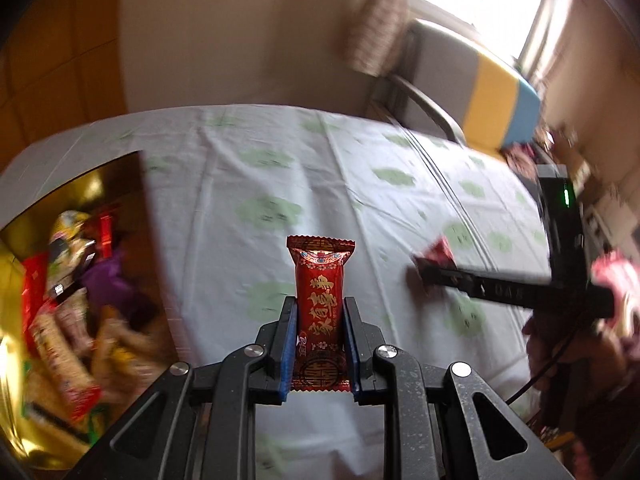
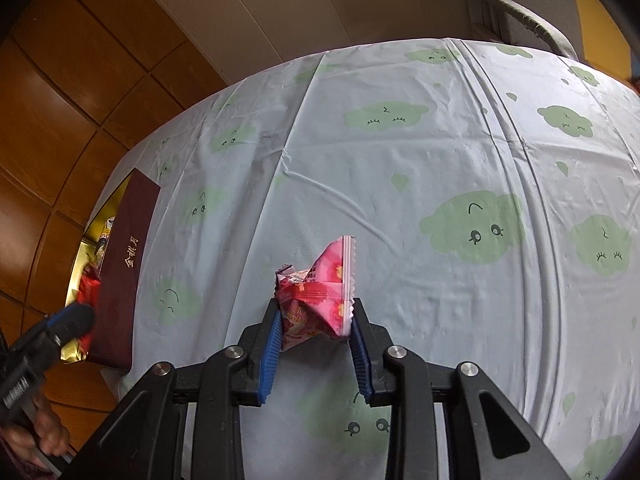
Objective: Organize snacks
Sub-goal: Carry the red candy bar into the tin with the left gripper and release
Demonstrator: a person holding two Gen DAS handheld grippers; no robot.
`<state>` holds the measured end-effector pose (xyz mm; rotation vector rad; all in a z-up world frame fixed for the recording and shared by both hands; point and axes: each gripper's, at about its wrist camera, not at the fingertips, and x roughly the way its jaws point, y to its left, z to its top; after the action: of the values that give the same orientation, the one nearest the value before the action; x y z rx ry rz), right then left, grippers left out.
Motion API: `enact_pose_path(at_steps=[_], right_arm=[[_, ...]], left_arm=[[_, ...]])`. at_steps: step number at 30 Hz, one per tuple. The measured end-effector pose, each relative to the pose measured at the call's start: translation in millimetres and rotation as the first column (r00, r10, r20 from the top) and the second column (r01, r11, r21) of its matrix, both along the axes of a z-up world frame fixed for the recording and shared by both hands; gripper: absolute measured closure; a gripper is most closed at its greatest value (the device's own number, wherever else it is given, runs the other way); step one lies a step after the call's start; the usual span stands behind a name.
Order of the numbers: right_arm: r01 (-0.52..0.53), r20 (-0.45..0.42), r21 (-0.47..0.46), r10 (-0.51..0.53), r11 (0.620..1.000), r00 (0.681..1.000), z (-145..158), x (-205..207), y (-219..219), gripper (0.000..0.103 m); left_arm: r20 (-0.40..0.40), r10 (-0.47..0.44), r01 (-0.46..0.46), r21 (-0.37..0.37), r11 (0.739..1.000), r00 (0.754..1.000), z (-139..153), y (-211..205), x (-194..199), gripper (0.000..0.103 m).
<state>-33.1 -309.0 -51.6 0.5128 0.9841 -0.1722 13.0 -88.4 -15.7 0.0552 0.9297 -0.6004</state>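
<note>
Two clamped snacks: red bar [image 1: 320,300], pink packet [image 2: 320,300].

Your left gripper [image 1: 319,312] clamps a red snack bar [image 1: 320,300] with gold characters, upright between its blue pads [image 1: 289,344]. Left of it sits a gold-lined box [image 1: 24,264] full of mixed snacks [image 1: 72,320]. At right, your right gripper [image 1: 428,270] reaches over the cloud-print tablecloth [image 1: 280,168], blurred, a reddish wrapper at its tip.
</note>
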Motion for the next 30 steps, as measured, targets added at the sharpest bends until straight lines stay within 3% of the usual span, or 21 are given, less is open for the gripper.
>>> enact_pose_path(at_steps=[4, 7, 13, 18, 25, 30], right_arm=[[0.005, -0.008, -0.007, -0.005, 1.000, 1.000, 1.2, 3.1, 0.9, 0.069], [0.023, -0.009, -0.015, -0.023, 1.000, 1.000, 2.5, 4.3, -0.2, 0.066], [0.044, -0.015, -0.036, -0.045, 0.998, 0.999, 3.6, 7.3, -2.9, 0.065], [0.057, -0.022, -0.068, -0.059, 0.996, 0.998, 4.5, 10.0, -2.6, 0.065], [0.064, -0.020, -0.078, -0.065, 0.995, 0.998, 4.5, 13.4, -3.9, 0.064], [0.078, -0.012, -0.071, -0.080, 0.994, 0.997, 3.6, 12.8, -6.8, 0.064]], left_arm=[[-0.046, 0.126, -0.128, -0.048, 0.991, 0.991, 7.0, 45.8, 25.7, 0.082], [-0.070, 0.225, -0.228, -0.041, 0.973, 0.972, 4.1, 77.3, 46.4, 0.082], [-0.171, 0.373, -0.386, -0.044, 0.922, 0.912, -11.8, 129.6, 94.9, 0.082], [-0.207, 0.421, -0.433, -0.017, 0.901, 0.883, -24.8, 142.0, 115.6, 0.082], [-0.209, 0.418, -0.423, 0.024, 0.906, 0.884, -35.1, 135.7, 130.0, 0.081], [-0.189, 0.418, -0.420, 0.032, 0.907, 0.888, -36.2, 132.3, 130.4, 0.074]])
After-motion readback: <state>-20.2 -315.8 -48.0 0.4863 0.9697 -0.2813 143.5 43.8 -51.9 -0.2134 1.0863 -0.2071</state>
